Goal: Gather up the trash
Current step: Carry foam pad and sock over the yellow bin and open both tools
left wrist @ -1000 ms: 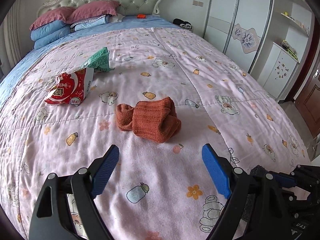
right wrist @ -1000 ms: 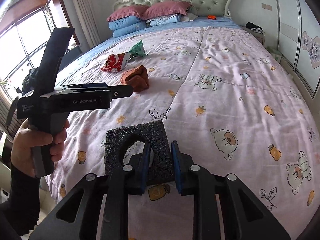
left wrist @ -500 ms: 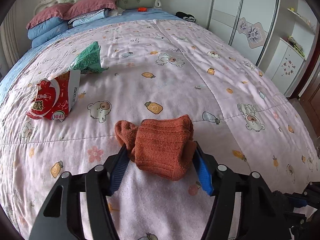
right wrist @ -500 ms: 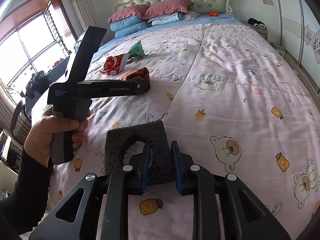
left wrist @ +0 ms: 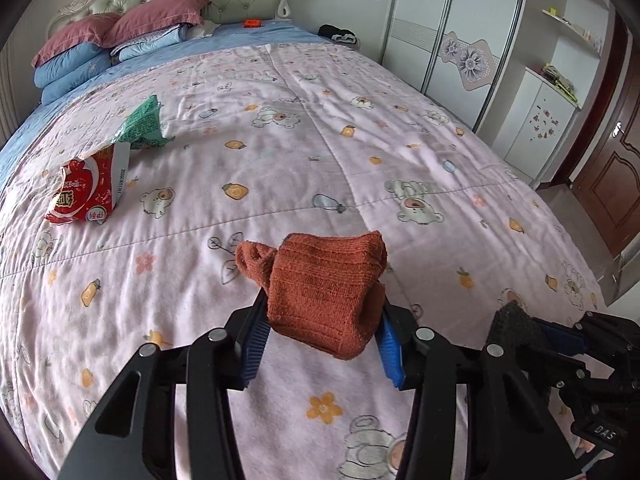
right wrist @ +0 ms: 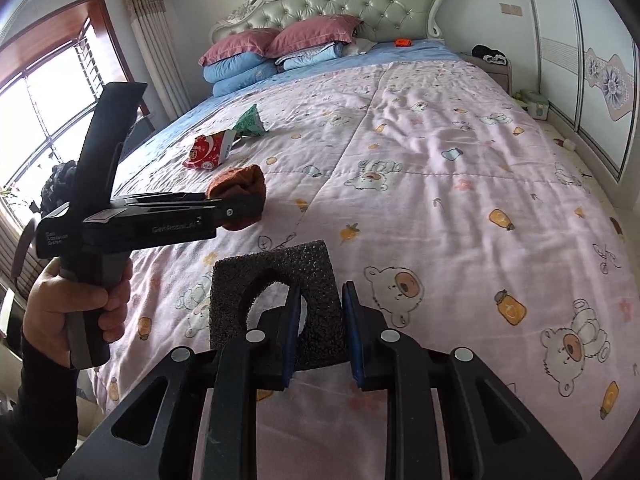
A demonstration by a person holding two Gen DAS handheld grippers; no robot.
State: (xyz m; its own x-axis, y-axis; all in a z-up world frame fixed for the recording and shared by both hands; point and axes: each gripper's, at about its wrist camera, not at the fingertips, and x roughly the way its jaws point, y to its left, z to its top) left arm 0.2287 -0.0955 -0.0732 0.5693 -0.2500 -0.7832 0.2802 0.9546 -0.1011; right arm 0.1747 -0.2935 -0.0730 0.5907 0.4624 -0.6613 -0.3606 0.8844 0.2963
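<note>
1. Red wrapper (left wrist: 86, 188): it lies flat on the quilt (left wrist: 360, 168) at far left, and its top edge touches the green wrapper (left wrist: 144, 126) just behind it.
2. Your left gripper (left wrist: 322, 334): its jaws are closing on the sock (left wrist: 324, 288). The blue pads (left wrist: 254, 344) press both sides of the sock, which is bunched between them, with its toe end sticking out to the left.
3. Your right gripper (right wrist: 320, 332): its jaws are pressed onto the foam (right wrist: 280, 292), a black piece with a round cut-out, held over the near edge of the quilt.
4. Your left hand (right wrist: 76, 308) grips the left gripper's handle.
</note>
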